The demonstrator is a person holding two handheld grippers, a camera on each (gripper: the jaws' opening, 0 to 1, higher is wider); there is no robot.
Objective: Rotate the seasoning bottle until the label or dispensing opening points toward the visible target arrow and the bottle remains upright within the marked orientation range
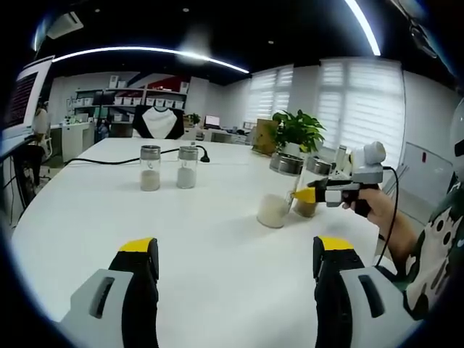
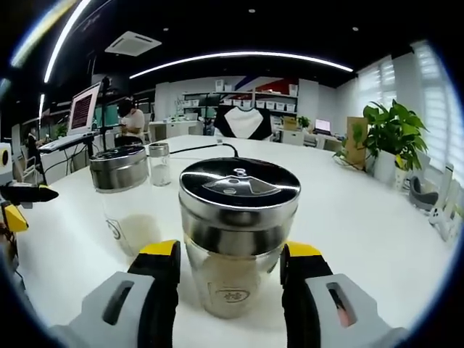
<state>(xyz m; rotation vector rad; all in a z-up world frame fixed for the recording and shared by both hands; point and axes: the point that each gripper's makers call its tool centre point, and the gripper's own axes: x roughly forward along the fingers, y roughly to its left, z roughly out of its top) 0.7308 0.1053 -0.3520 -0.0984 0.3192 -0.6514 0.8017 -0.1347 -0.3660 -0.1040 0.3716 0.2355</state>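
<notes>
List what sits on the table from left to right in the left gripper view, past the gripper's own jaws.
Left far shaker → right far shaker → near shaker of white powder → right gripper at a brown-filled shaker.

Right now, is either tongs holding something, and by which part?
The right tongs bracket a seasoning bottle at its glass body, below the metal lid; firm contact cannot be told. The left tongs hold nothing.

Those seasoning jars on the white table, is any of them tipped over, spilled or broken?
Nothing stands out. The jar between the right gripper jaws stands upright, lid on, as does its neighbour. The two far jars are upright too, and the table shows no spill.
</notes>
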